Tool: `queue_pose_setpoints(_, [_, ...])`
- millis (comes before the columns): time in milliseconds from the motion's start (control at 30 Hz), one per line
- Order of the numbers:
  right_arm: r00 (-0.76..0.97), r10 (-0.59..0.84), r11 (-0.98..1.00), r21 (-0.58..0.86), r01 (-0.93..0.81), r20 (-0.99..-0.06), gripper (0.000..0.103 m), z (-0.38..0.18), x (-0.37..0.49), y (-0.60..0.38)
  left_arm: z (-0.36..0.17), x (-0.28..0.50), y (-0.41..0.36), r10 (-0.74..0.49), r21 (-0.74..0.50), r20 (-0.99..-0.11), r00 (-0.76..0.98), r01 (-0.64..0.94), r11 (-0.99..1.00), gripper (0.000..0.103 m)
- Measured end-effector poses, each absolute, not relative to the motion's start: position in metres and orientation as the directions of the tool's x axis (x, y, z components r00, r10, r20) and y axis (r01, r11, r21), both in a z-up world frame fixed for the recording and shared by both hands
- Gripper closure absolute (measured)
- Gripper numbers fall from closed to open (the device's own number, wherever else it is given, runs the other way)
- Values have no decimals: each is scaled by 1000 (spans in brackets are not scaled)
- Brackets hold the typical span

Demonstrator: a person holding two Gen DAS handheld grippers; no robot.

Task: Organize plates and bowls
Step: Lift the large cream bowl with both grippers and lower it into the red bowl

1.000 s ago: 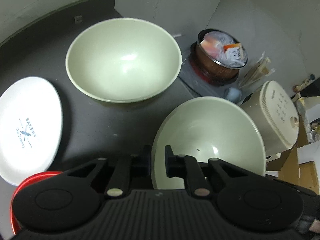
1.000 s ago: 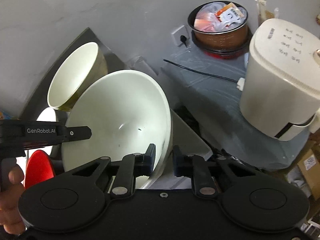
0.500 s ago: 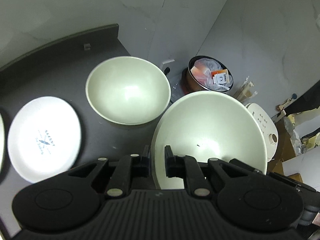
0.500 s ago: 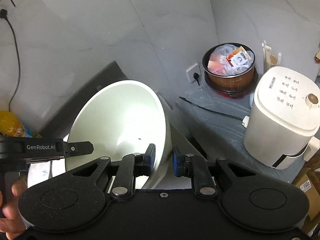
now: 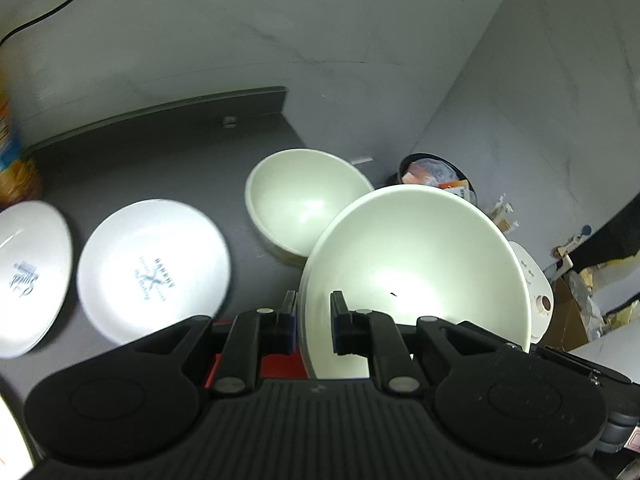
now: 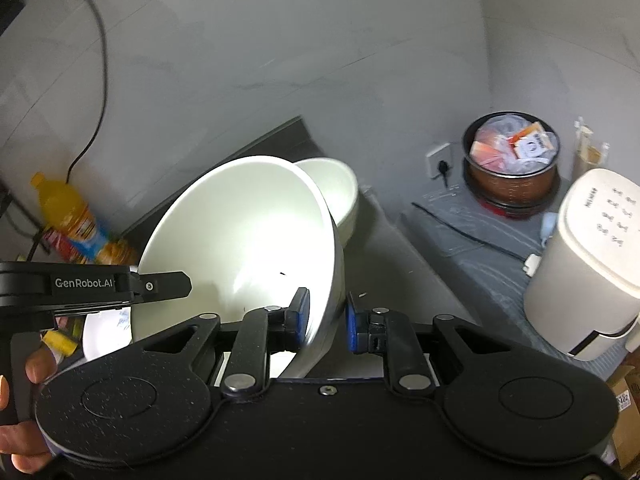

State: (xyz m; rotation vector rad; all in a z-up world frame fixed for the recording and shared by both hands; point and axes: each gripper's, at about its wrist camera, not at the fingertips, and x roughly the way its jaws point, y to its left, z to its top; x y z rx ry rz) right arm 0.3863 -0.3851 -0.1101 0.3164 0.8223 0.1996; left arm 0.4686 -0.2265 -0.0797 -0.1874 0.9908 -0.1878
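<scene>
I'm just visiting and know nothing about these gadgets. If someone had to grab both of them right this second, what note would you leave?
Left gripper: shut on the rim of the big pale bowl, at its left edge.
Right gripper: shut on the same bowl's opposite rim. The bowl is in the air, tilted, carried by both.
Second bowl: upright on the dark counter, just beyond the carried one.
Two white plates: side by side on the counter to the left, not stacked.
Done: one bowl picked up.
Left: probably nest it in the second bowl, then stack the plates. Don't loosen either grip.
</scene>
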Motion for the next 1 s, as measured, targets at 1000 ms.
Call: queue_pose_setpoints(1000, [512, 374, 927, 327, -183, -773, 83, -143, 378, -323, -135, 420, -150, -151, -234, -888, 433, -144, 962, 81])
